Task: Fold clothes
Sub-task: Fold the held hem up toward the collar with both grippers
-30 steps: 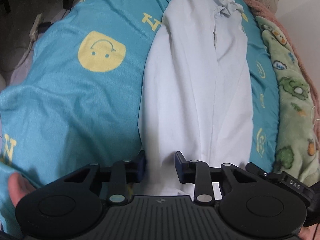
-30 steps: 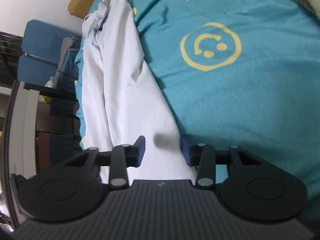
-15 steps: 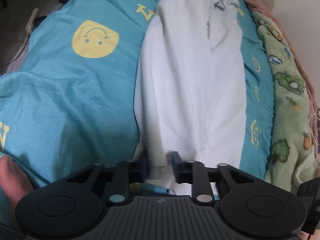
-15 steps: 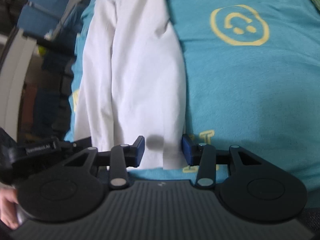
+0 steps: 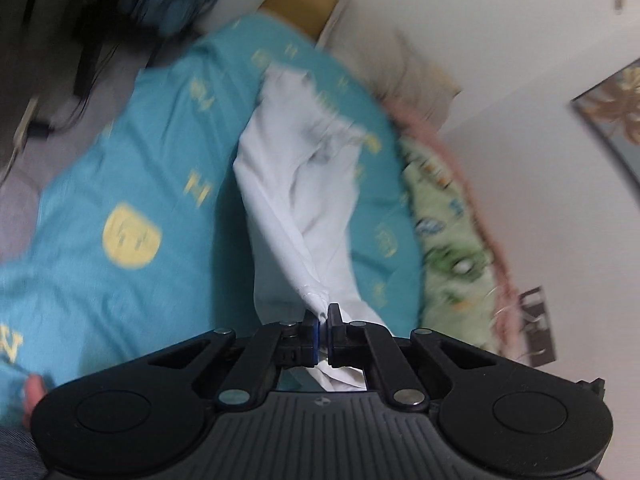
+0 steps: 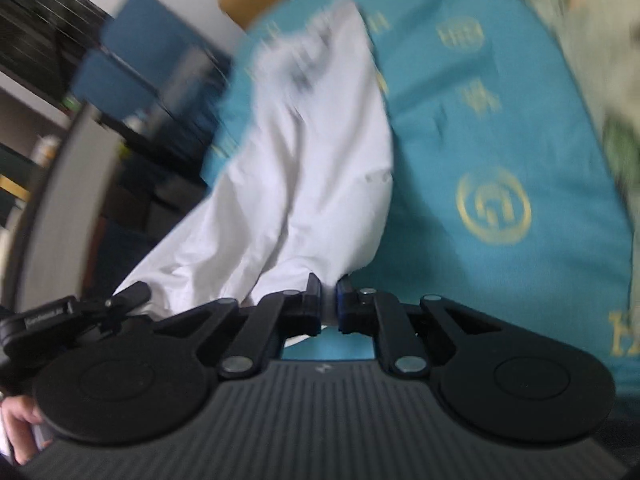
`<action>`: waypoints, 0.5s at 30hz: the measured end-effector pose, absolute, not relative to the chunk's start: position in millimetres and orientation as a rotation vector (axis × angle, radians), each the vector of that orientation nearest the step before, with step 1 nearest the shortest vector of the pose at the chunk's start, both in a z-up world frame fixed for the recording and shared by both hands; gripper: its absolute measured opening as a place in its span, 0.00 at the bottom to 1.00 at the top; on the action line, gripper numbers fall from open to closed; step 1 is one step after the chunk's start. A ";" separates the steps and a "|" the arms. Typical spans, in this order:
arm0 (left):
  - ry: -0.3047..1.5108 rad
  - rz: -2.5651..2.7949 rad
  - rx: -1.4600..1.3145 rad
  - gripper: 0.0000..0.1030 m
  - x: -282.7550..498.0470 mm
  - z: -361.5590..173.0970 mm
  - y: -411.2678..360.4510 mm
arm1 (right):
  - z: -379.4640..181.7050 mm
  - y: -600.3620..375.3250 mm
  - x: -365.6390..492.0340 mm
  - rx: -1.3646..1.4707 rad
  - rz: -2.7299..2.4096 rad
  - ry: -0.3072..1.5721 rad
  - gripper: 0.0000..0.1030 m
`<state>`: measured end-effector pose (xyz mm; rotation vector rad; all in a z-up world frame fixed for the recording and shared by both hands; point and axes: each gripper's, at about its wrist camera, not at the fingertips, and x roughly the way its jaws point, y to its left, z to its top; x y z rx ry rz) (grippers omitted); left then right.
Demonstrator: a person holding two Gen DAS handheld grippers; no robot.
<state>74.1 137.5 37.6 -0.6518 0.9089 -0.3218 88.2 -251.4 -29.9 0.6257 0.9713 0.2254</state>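
Half a second back: jaws apart at hem. Now left gripper (image 5: 323,314) and right gripper (image 6: 329,294) pinched tight on near hem of white garment (image 5: 296,200). Near end lifted off teal bedspread (image 5: 120,184), far end resting there. Likely start of lengthwise fold.

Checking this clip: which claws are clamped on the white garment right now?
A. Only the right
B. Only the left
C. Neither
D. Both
D: the left claw is shut on a bunched corner of the white garment, and the right claw is shut on another part of its near edge, with the near end lifted off the teal bedspread.
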 end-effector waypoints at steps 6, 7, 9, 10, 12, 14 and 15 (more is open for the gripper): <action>0.814 -0.332 -0.661 0.03 43.3 106.6 147.1 | 42.3 -255.5 69.4 0.580 0.246 0.842 0.09; 0.817 -0.331 -0.668 0.03 35.6 107.8 149.0 | 48.1 -256.9 62.2 0.574 0.247 0.833 0.09; 0.825 -0.330 -0.679 0.03 19.4 109.5 152.5 | 50.6 -256.4 44.8 0.565 0.255 0.822 0.09; 0.831 -0.326 -0.679 0.03 10.3 108.9 154.0 | 51.7 -256.0 36.2 0.561 0.258 0.816 0.09; 0.840 -0.321 -0.675 0.03 -3.8 105.1 156.7 | 50.7 -253.6 19.5 0.558 0.262 0.807 0.09; 0.848 -0.316 -0.670 0.03 -16.4 100.3 159.2 | 49.0 -253.5 3.1 0.564 0.261 0.801 0.09; 0.851 -0.313 -0.667 0.03 -22.6 97.9 160.5 | 47.9 -254.4 -3.6 0.566 0.256 0.801 0.09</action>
